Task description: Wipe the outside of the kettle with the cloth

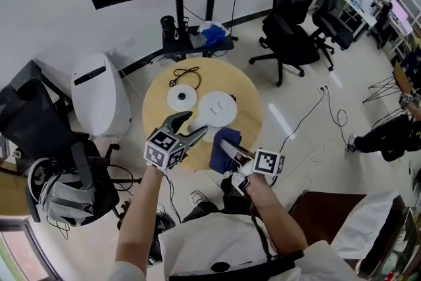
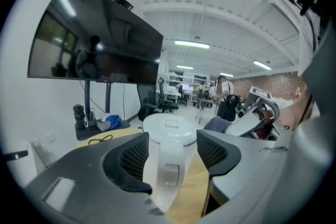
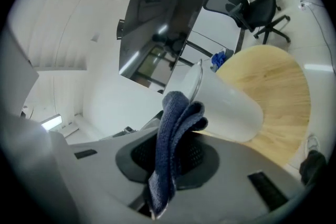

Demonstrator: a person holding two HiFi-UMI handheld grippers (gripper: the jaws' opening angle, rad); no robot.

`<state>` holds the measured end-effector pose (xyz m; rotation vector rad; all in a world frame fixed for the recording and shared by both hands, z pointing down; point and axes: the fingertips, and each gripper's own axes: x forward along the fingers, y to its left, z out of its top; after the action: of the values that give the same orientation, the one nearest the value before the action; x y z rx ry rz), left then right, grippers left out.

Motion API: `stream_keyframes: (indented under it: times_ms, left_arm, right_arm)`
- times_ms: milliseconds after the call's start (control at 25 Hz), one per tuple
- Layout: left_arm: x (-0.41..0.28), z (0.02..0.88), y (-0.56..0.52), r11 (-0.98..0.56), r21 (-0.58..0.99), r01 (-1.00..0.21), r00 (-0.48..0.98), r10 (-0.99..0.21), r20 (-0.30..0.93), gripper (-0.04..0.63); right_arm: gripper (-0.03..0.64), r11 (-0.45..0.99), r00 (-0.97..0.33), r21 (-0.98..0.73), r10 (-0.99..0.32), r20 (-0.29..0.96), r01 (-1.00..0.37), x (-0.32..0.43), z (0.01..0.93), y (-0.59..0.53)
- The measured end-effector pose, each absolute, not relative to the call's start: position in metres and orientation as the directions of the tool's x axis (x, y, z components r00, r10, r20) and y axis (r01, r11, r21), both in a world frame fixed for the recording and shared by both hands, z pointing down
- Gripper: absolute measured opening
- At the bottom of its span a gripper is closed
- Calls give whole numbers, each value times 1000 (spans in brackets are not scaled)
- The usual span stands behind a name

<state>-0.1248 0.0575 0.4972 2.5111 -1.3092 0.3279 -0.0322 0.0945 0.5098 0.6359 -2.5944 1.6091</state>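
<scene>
on round wooden table (image 1: 251, 116): white plastic kettle (image 1: 217, 108) upright. left gripper (image 2: 170, 140) jaws apart astride handle, not squeezing, likely to steady it. right gripper (image 3: 170, 162) clenched on dark blue cloth (image 3: 176, 118), bunched at kettle side for wiping.

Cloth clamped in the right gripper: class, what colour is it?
Dark blue; the folded woven cloth shows best in the right gripper view.

The base of the kettle (image 2: 168, 126) is hidden behind the left gripper (image 2: 172, 148).
</scene>
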Motion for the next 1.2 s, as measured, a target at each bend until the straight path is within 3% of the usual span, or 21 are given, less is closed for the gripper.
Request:
stream_keyframes:
  times_ms: [160,280,400,440,680,920,1200]
  left_arm:
    - [-149,464,93,-446,186,-876,478,-855,201,287]
    - [-166,461,138,-350,246,-904,393,-906,156,202]
    - [-173,471,184,-241,318,-917,303,-940,160,30]
    - [-173,475,198,-197,341,-919,266,-949,167,8]
    - [-139,494,267,80,410,-908,40,-960,276,8]
    - [-79,490,297,144,309,-940,-20,-928,372,8]
    - [-60,472,330,205,306,-930,-90,-932,352,8]
  right_arm:
    - [66,425,-893,-815,-387,231,-395,14,482,88]
    - [66,457,-895,-804,-400,196,-381,39,465,85]
    - [66,463,-903,-811,-393,176,-359,52,457,87]
    - [66,470,-907,-809,-384,172,-352,54,455,91]
    - [66,585,-924,-727,-331,192,-361,80,454,132]
    - [66,649,-930,-667,-282,236,-366,108,478,161]
    - [66,681,-942,-651,-249,226,-336,116,470,198]
